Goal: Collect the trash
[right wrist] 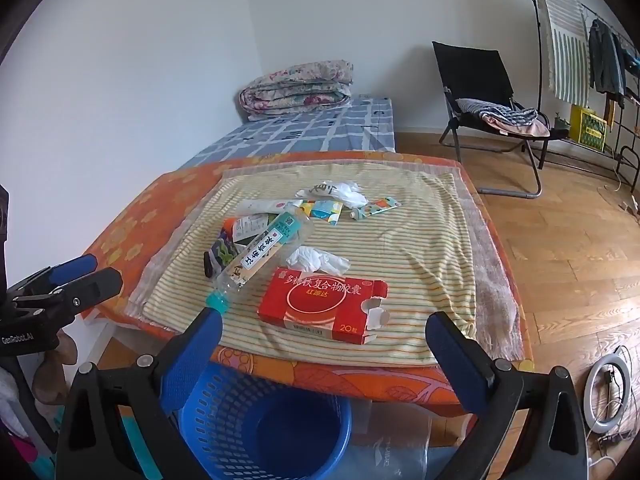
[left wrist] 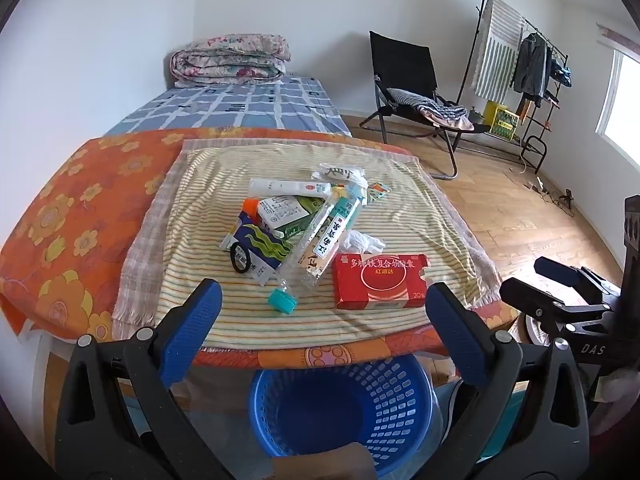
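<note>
White walls [left wrist: 100,40] meet in a corner behind a bed [left wrist: 240,108] covered in a blue-and-white checked sheet, with a folded floral quilt [left wrist: 232,58] at its far end. The floor [left wrist: 500,208] is wood parquet. A black folding chair [left wrist: 404,88] stands against the back wall, with striped cloth heaped on its seat. To its right, a black metal clothes rack [left wrist: 536,80] holds a striped towel and dark garments. Daylight enters through a window [left wrist: 624,96] at the right edge.
</note>
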Tool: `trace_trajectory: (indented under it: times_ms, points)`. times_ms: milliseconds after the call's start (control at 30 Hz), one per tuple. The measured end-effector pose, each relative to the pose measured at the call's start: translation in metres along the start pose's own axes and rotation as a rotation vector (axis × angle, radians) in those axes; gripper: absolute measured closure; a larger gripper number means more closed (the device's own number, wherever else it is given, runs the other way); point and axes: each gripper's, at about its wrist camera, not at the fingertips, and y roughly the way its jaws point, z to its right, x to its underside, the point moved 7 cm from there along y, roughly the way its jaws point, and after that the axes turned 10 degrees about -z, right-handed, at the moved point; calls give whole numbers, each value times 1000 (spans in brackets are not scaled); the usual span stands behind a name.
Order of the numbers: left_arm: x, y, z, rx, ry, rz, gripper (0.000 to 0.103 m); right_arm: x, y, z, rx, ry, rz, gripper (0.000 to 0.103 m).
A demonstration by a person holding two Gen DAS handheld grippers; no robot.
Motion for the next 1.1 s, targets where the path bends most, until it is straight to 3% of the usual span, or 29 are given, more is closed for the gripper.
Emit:
trace_trajectory:
  times_ms: [1100]
  points:
    - [4, 2, -3, -4, 3, 5, 0, 6, 4, -3, -16, 13, -18, 0]
